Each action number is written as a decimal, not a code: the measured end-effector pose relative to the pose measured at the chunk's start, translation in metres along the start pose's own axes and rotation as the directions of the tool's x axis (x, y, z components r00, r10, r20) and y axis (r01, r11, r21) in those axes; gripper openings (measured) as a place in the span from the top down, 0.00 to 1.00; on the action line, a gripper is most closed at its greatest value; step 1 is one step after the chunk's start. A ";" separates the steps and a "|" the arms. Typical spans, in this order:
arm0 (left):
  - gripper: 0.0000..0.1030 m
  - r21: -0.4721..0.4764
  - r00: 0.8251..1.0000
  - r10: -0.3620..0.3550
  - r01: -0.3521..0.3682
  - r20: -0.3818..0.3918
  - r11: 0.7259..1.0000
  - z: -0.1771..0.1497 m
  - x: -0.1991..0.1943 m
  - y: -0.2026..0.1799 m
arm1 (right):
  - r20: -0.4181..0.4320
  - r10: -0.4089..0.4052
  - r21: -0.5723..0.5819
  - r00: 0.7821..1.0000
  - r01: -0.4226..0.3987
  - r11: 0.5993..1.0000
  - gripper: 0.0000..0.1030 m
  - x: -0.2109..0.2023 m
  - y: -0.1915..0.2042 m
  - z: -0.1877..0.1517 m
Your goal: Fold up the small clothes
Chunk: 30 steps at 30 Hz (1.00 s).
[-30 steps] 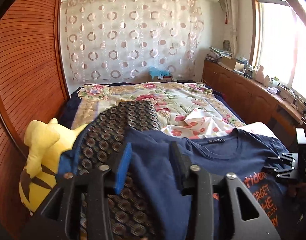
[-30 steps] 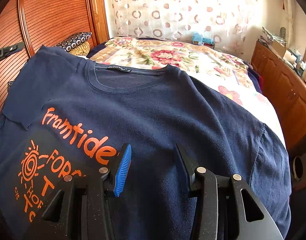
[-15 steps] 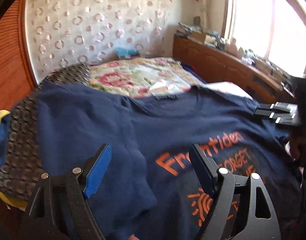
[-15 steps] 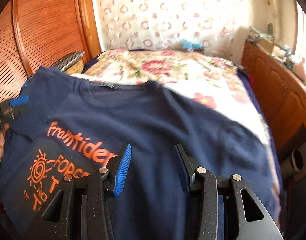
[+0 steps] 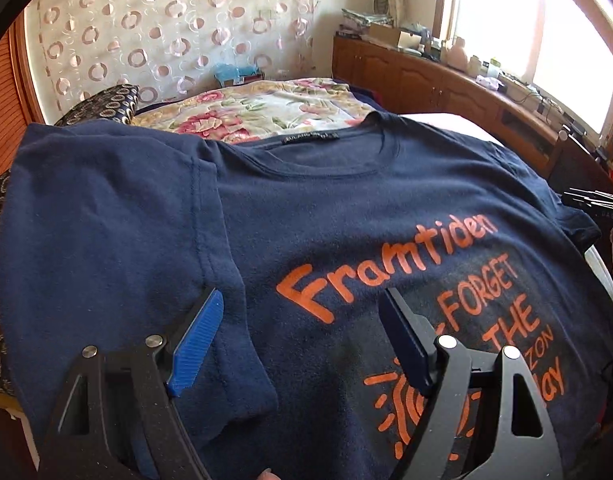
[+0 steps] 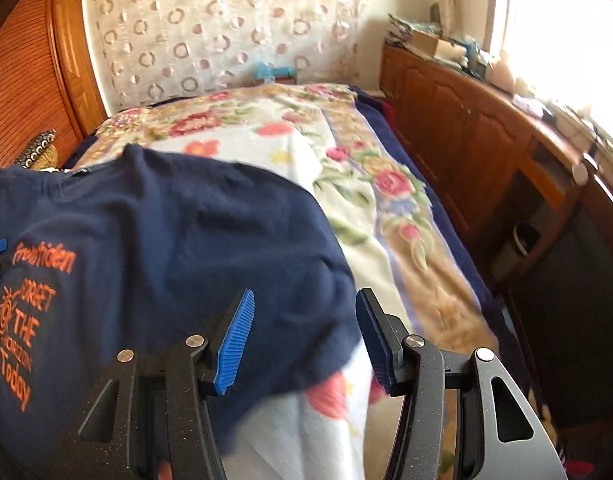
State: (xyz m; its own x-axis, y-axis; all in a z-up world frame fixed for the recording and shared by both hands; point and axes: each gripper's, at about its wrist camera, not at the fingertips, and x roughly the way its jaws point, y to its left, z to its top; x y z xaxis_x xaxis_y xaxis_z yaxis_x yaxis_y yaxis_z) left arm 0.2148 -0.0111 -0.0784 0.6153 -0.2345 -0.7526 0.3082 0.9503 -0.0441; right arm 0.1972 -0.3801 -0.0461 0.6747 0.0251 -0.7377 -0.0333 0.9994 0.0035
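Two views. Left wrist: my left gripper (image 5: 296, 340) is wide open above the navy T-shirt (image 5: 326, 208), which lies flat on the bed w/ orange print up; nothing gripped. Right wrist: my right gripper (image 6: 304, 336), jaws just opening, is empty over the shirt's edge and the floral blanket (image 6: 366, 184).

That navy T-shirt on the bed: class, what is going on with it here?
A person holds a gripper in each hand over the navy T-shirt, spread print-up on the floral bedspread. The left gripper is open above the sleeve seam; the right gripper, jaws just opening, hangs at the shirt's edge. Neither grips it; no fold shows.
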 end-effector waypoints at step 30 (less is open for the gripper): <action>0.17 0.036 0.999 0.019 -0.017 -0.047 0.999 -0.001 0.009 -0.007 | 0.115 0.130 -0.172 0.985 -0.109 0.979 0.93 -0.030 0.050 0.037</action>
State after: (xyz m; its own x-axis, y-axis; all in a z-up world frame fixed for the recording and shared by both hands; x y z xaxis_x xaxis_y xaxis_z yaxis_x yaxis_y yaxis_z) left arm 0.2174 -0.0197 -0.0854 0.5865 -0.2067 -0.7832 0.3233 0.9463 -0.0077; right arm 0.2026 -0.3298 0.0007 0.7453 0.1568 -0.6481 -0.2329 0.9720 -0.0327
